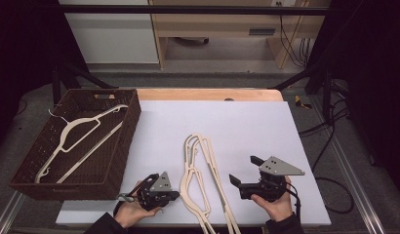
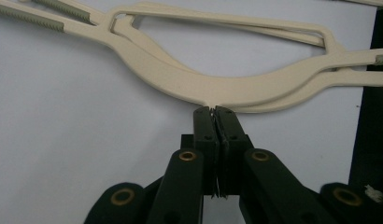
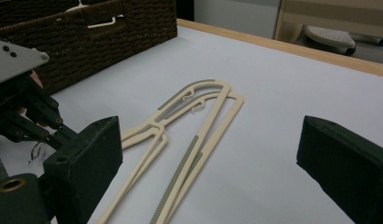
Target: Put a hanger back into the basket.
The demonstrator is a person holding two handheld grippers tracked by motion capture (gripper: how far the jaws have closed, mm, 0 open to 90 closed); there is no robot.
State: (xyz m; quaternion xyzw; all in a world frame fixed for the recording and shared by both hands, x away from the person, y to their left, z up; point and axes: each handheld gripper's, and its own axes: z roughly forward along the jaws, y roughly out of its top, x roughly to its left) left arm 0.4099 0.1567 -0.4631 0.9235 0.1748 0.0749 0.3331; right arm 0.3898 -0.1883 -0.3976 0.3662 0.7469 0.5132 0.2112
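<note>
Two cream plastic hangers (image 1: 204,180) lie stacked in the lower centre of the high view on the white table (image 1: 247,126); a third hanger (image 1: 78,141) rests in the brown wicker basket (image 1: 121,151) at the left. The left gripper (image 2: 212,112), low in the frame, has its jaws pressed together on the thin metal hook at the top hanger's neck. The right gripper (image 1: 242,171), lower right, stands with jaws wide apart and empty, beside the pair. The hangers look light, stiff and smooth, so the top one may swing or slip on that thin wire; the flat neck or shoulder seems a surer hold
</note>
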